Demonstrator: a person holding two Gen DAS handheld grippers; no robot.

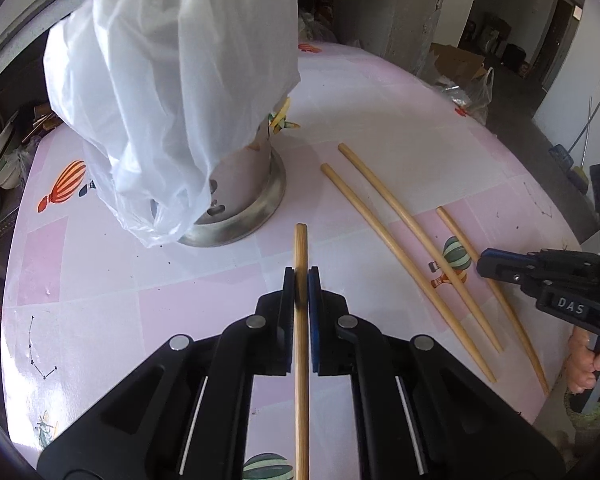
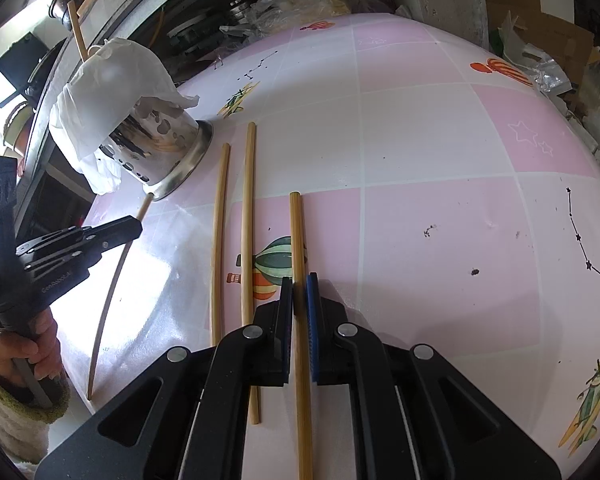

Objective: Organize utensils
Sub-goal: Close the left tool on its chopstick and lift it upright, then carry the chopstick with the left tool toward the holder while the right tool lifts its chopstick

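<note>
Taking the perforated steel utensil holder (image 1: pixel 236 200) as the landmark: it stands at the left of the pink balloon-print table (image 1: pixel 380 92), a white plastic bag (image 1: pixel 168 80) draped over its top, with chopstick ends poking out above it. Just right of its base and nearer the camera, the left gripper (image 1: pixel 301 280) is clamped tight on one wooden chopstick (image 1: pixel 301 240); whether that stick is lifted clear of the table is hard to judge. Farther right of the holder, two loose chopsticks (image 1: pixel 404 260) lie side by side on the table. Farthest from the holder, the right gripper (image 2: pixel 300 286) is pinched closed on the third chopstick (image 2: pixel 297 232), which lies flat on the cloth.
</note>
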